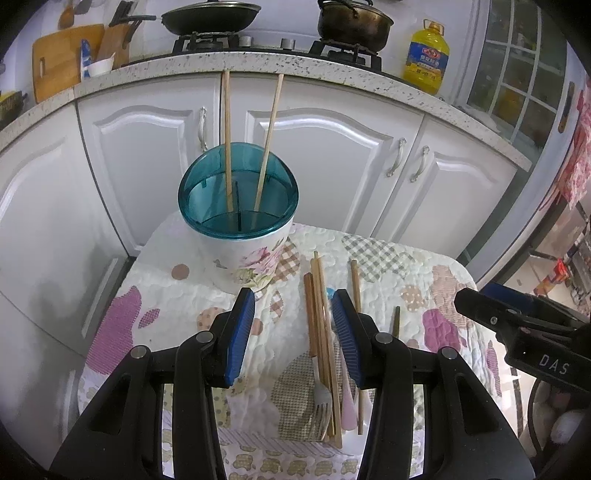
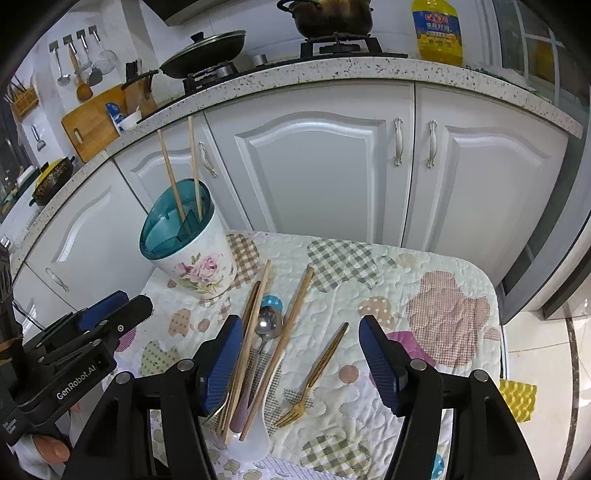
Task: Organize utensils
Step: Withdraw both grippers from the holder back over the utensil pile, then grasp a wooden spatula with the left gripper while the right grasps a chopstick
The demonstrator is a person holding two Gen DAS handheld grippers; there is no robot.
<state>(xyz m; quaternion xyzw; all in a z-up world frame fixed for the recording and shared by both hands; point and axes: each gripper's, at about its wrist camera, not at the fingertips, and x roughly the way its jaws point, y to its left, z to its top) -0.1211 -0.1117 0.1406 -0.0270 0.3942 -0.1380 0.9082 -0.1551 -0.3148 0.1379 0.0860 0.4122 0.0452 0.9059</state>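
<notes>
quilted patchwork cloth [image 2: 436, 280] covered the small desk where you worked, with white kitchen cabinets [image 2: 317, 173] behind it.

nearest you, your left gripper [image 1: 293, 332] hovered over the cloth with its fingers [image 1: 240, 332] partly apart and nothing pressed between them. a bundle of loose chopsticks [image 1: 317, 314] lay on the cloth just under and inside the right-hand finger, untouched as far as the view showed. among them lay a silver fork [image 1: 321, 398] and a pale pink handle [image 1: 347, 402].

your right gripper [image 2: 301, 354] hovered with its fingers [image 2: 380, 362] wide and empty. a gold fork [image 2: 314, 376] lay on the cloth between them, tines toward you. by the left-hand finger lay the chopsticks, a steel spoon [image 2: 269, 325] and one separate chopstick [image 2: 284, 339] slanting across the cloth. neither gripper held anything.

farther back, at the desk's far left corner, stood the utensil holder [image 2: 195, 266], a white floral pot with a teal insert. two chopsticks [image 1: 227, 147] stood upright in it, leaning slightly apart.

beyond that, a speckled countertop [image 1: 332, 70] carried a lidded pan [image 1: 210, 16], a dark pot [image 1: 351, 22], a yellow oil bottle [image 1: 426, 59] and a wooden cutting board [image 1: 62, 59].
</notes>
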